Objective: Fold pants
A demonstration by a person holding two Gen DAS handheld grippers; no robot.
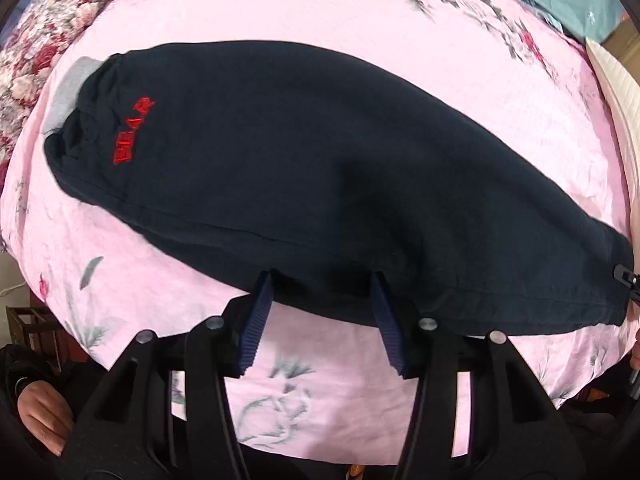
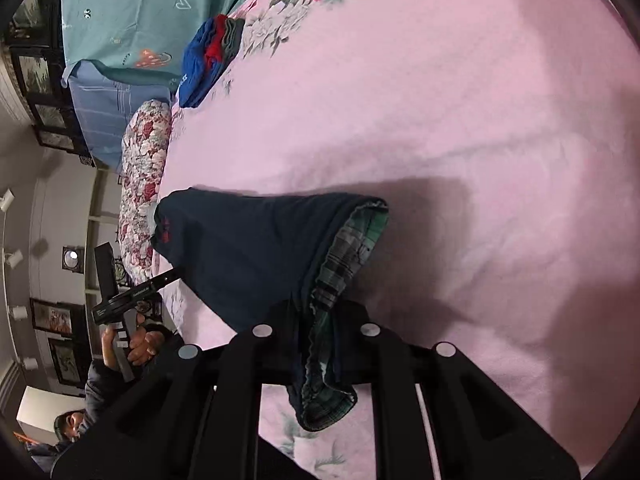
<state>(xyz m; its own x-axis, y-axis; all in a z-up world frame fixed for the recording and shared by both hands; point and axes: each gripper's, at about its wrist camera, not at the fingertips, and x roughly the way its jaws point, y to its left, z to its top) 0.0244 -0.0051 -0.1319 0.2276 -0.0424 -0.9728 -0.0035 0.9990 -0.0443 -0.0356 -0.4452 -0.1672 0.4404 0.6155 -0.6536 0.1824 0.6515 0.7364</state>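
Dark navy pants (image 1: pixel 320 168) with red "BEAR" lettering (image 1: pixel 134 132) lie lengthwise on the pink bed, waistband at the left, cuffs at the right. My left gripper (image 1: pixel 322 280) is open, its blue-padded fingers (image 1: pixel 260 320) reaching the pants' near edge at mid-length. In the right wrist view the pants (image 2: pixel 248 248) are lifted at the cuff end, showing green plaid lining (image 2: pixel 344 256). My right gripper (image 2: pixel 320 320) is shut on that cuff end, which hangs bunched between the jaws. The left gripper (image 2: pixel 120 300) shows there at the pants' edge.
The pink floral bedsheet (image 1: pixel 360 20) covers the bed. A folded blue and red garment (image 2: pixel 208 64) lies at the far side, beside a teal pillow (image 2: pixel 152 12) and a floral quilt roll (image 2: pixel 144 168). A white panel (image 1: pixel 616 80) borders the right.
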